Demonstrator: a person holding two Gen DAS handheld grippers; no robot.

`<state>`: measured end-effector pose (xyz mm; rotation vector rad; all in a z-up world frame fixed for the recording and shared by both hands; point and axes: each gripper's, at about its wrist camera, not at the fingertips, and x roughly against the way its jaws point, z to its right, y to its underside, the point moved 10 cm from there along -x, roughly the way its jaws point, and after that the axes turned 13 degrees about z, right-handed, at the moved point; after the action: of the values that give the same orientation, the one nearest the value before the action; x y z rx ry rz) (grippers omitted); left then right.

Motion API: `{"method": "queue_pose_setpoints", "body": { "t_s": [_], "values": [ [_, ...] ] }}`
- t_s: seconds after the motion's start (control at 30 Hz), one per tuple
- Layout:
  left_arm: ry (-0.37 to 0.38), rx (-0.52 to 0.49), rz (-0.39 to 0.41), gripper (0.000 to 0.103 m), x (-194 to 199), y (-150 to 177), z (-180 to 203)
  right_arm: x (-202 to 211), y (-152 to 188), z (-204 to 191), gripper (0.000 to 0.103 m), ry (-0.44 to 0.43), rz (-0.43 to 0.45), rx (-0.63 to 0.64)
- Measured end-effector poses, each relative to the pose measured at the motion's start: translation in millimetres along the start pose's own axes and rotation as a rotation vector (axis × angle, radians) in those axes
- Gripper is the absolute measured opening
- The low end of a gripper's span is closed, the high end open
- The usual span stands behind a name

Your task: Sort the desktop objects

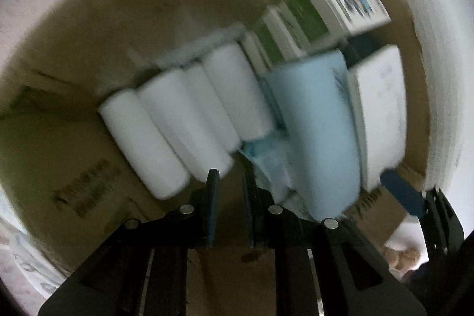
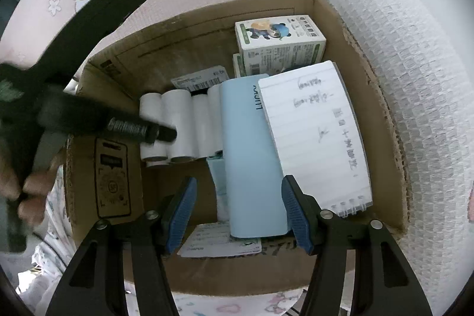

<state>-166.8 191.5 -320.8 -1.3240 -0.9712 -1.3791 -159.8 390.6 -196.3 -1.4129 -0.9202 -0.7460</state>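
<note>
Matt card, paper and quilted cloth

The cardboard box [image 2: 118, 185] is plain brown corrugated card, matt, with rough torn edges. The 4 white rolls [image 2: 180, 123] look like matt paper on card cores. The notepad [image 2: 314, 135] is lined paper; the light blue case [image 2: 251, 156] is smooth with a satin finish. The small printed carton [image 2: 278, 46] looks slightly glossy. The bedding [image 2: 414, 64] is soft waffle-textured cloth.

black hand-held gripper [image 2: 238, 209], blue ribbed pads [image 2: 180, 215]; silver screws [image 2: 326, 213]
</note>
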Motion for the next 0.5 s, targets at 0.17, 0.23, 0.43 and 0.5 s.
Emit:
{"method": "queue_pose_setpoints", "body": {
  "t_s": [0.17, 0.23, 0.43, 0.5],
  "values": [
    [-0.014, 0.032, -0.081, 0.017, -27, 25, 5, 0, 2, 0, 0.057, -0.002, -0.011, -0.021],
    [-0.023, 0.050, -0.087, 0.017, -34, 31, 2, -2, 4, 0, 0.057, 0.002, -0.017, -0.016],
    [-0.030, 0.114, -0.075, 0.018, -39, 39, -8, -3, 6, 1, 0.057, 0.004, -0.024, -0.018],
    [-0.026, 0.110, -0.074, 0.018, -38, 43, -6, -4, 6, 0, 0.058, 0.003, -0.026, -0.020]
  ]
}}
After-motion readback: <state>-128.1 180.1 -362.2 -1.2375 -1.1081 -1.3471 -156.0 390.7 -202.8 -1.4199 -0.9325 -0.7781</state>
